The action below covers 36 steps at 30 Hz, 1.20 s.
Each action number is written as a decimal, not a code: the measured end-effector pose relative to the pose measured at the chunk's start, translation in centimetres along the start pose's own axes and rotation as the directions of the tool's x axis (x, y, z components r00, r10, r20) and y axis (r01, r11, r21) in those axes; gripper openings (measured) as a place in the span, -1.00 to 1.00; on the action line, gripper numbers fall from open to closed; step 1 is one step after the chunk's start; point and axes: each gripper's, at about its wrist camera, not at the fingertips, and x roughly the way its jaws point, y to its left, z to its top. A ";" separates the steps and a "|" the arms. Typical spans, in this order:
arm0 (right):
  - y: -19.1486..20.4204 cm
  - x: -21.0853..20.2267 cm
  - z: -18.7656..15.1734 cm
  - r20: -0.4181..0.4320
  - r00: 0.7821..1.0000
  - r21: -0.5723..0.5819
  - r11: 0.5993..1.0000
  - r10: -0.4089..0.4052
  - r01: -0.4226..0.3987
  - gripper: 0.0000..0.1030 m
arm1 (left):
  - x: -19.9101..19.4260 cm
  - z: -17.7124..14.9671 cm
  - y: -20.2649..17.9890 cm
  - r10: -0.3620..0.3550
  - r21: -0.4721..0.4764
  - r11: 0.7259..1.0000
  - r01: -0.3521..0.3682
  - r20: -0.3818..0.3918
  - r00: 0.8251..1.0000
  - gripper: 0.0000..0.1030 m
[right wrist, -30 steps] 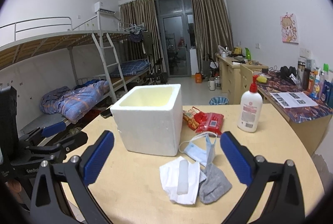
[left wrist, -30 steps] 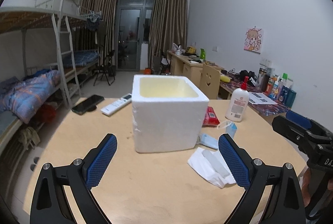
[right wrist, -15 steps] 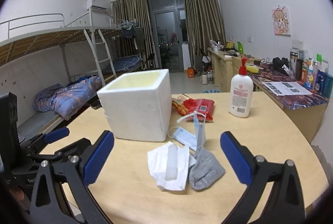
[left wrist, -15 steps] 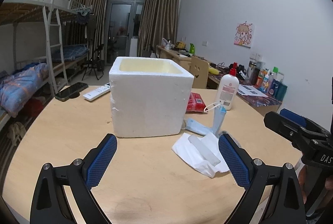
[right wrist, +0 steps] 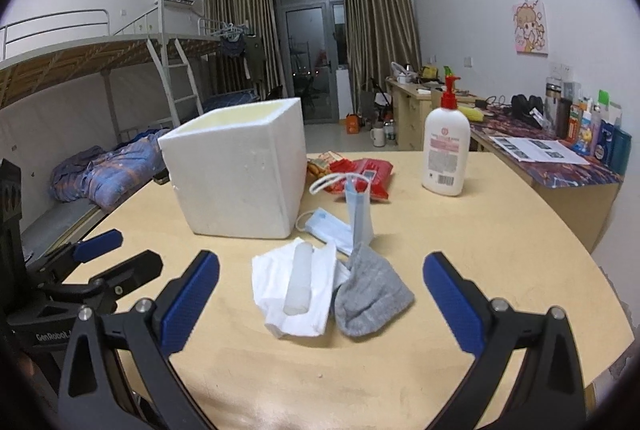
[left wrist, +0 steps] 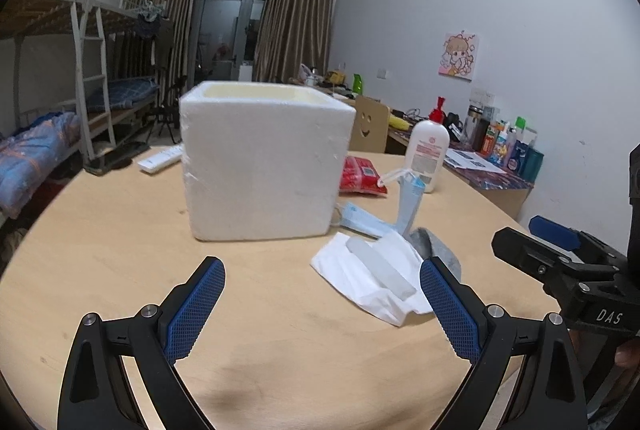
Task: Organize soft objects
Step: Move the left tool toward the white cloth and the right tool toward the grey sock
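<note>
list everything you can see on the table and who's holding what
foam box: 1, white, open top, left of table middle
tissue: 1, white, crumpled, in front of the box
tube: 1, translucent white, lying on the tissue
sock: 1, grey, touching the tissue's right side
face masks: 2, light blue, one flat beside the box, one standing up
snack packet: 1, red, behind the masks
lotion bottle: 1, white with red pump, upright, far right
remote: 1, white, far left behind the box
table: 1, round, light wood
left gripper: jaws open, empty
right gripper: jaws open, empty, around tissue and sock
</note>
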 end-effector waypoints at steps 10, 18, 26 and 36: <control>-2.0 0.4 -1.0 -0.031 1.000 0.037 0.999 -0.003 0.004 1.00 | 2.4 -0.8 -1.9 -0.032 0.018 0.999 0.033 -0.049 0.998 0.91; -3.2 2.0 -1.4 -0.070 0.997 0.046 0.999 -0.026 0.029 1.00 | 4.7 -0.9 -2.4 -0.040 0.038 0.998 0.044 -0.098 0.994 0.91; -4.6 3.8 -1.7 -0.115 0.993 0.058 0.998 -0.023 0.030 1.00 | 7.1 -0.5 -2.1 -0.053 0.044 0.997 0.061 -0.159 0.986 0.91; -6.2 5.1 -2.0 -0.162 0.986 0.056 0.997 -0.039 0.049 1.00 | 9.5 0.3 -2.0 -0.100 -0.030 0.995 0.095 -0.215 0.972 0.91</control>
